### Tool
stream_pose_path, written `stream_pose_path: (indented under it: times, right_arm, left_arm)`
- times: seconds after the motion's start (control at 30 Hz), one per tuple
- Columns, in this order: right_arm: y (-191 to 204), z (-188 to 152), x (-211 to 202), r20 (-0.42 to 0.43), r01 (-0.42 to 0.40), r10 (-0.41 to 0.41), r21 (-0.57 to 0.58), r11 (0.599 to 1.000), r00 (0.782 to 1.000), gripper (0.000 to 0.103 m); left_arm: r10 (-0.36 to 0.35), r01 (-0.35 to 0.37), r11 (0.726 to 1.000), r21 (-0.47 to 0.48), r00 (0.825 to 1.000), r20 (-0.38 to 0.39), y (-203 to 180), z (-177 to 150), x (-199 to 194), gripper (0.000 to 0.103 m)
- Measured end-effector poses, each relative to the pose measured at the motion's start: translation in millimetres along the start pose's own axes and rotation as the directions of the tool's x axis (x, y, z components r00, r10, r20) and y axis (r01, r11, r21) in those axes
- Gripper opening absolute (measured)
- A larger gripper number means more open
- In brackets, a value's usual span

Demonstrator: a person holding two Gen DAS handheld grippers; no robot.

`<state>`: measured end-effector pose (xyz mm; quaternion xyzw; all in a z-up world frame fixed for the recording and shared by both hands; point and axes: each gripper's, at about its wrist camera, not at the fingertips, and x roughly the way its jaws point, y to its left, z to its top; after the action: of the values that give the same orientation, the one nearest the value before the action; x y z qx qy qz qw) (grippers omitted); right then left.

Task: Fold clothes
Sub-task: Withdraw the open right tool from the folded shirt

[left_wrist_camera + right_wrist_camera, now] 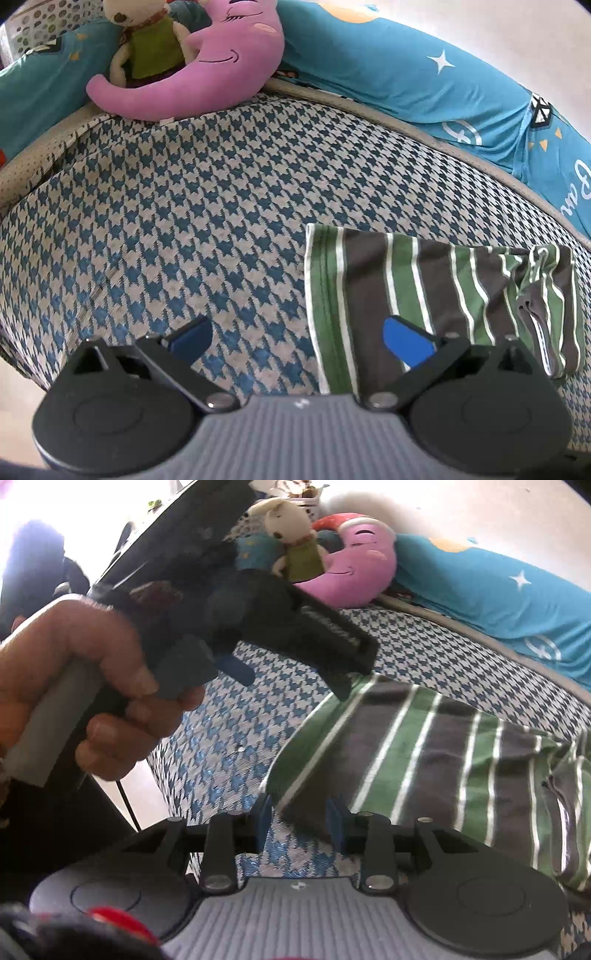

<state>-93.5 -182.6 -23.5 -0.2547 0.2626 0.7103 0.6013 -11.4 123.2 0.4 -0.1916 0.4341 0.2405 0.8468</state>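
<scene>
Striped shirt lies lower right on the bed, apparently already folded into a rectangle but collar end bunched; left gripper jaws wide, right gripper jaws narrow, both empty.

Black claw linkages, blue pads, ribbed grey body.

The striped garment is motion-blurred at its near edge and cut off by the right frame edge. The hand and the device it holds are blurred.
</scene>
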Motion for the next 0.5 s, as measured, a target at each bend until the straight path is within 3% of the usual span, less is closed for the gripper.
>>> stream_pose_path:
  times: [0.5]
  right_arm:
    - [13.6,-2.7,20.8,-0.016,0.029,-0.030,-0.090,0.996,0.999,0.034]
  left_arm:
    - [-0.006,0.006,1.000,-0.011,1.000,-0.027,1.5,2.7,8.5,0.103]
